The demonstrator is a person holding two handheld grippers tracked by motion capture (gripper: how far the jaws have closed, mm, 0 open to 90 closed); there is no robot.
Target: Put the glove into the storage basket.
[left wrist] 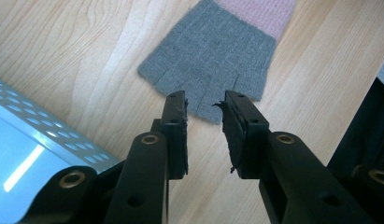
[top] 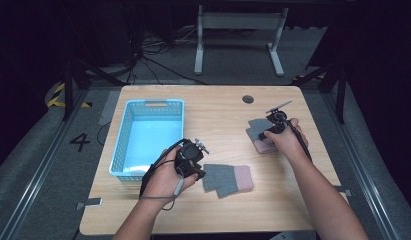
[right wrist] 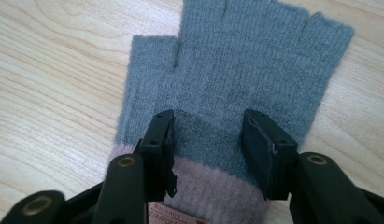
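Nothing is in the blue basket (top: pixel 148 137) yet, as far as the high view shows; its floor looks bare, though the near wall hides a strip of it. Two grey fingerless gloves with pink cuffs lie flat on the table (top: pixel 218 215), both to the right of the basket. The near glove (top: pixel 227 179) lies just off the basket's near right corner, and the far glove (top: pixel 260 135) lies well to the right of the basket.

The left gripper (left wrist: pixel 204 109) hovers at the fingertip edge of the near glove (left wrist: pixel 213 65), jaws partly open and holding nothing. The right gripper (right wrist: pixel 208 135) stands over the far glove (right wrist: pixel 236 84), jaws spread wide across the palm just above the cuff, also gripping nothing.

So the work looks barely begun: neither glove is grasped, and both remain to be pinched, lifted and carried to the basket.
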